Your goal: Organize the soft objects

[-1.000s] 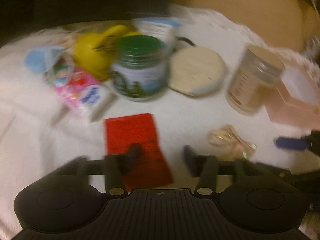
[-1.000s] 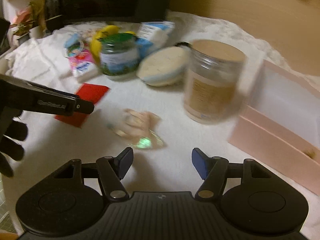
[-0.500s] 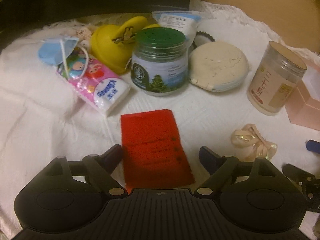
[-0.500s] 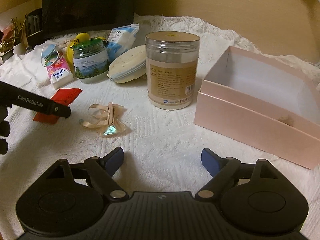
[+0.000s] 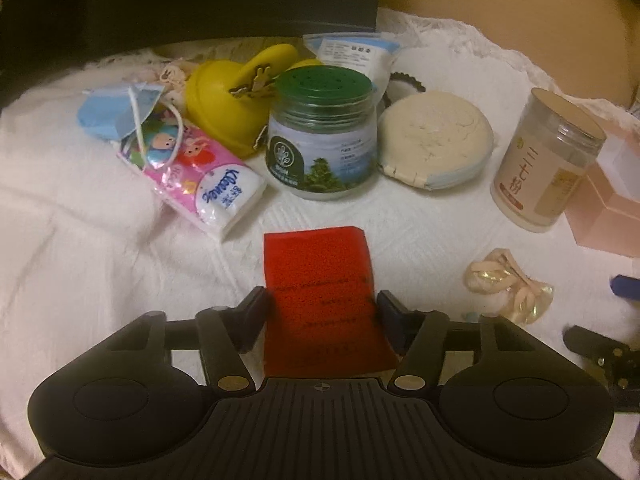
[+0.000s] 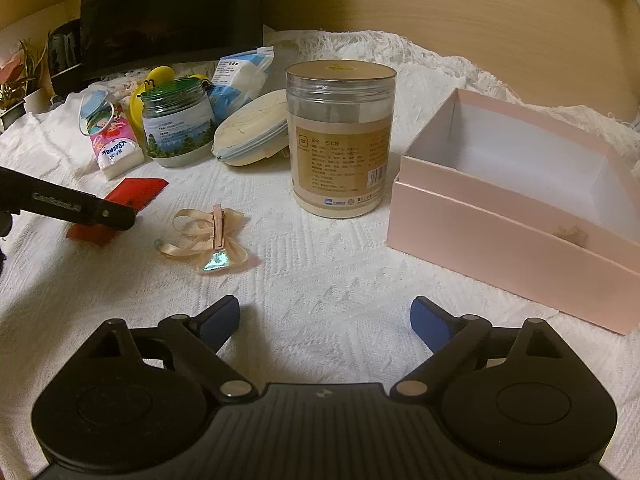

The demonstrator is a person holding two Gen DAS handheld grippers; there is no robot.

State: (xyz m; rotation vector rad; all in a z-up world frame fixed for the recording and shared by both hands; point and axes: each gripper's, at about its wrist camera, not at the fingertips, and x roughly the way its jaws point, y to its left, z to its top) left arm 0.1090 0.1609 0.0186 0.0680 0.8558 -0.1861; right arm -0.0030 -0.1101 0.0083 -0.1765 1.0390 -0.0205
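Observation:
A flat red cloth [image 5: 320,280] lies on the white bedspread between the two fingers of my left gripper [image 5: 322,304], which is open with a finger at each side edge of the cloth. The cloth also shows in the right wrist view [image 6: 132,196] under the left gripper's finger [image 6: 80,208]. A beige ribbon bow [image 6: 212,238] lies to the right of the cloth [image 5: 506,284]. My right gripper [image 6: 324,320] is open and empty above bare bedspread. An open pink box [image 6: 516,184] stands at the right.
At the back stand a green-lidded jar [image 5: 322,136], a tan-lidded canister [image 6: 340,140], a round cream pouch [image 5: 436,144], a Kleenex tissue pack [image 5: 200,176], a blue face mask [image 5: 112,112], a yellow object [image 5: 236,96] and a blue-white packet [image 5: 352,54].
My left gripper has moved forward over the red cloth and its fingers have narrowed to the cloth's edges. The right gripper has pulled back and steadied, still open.

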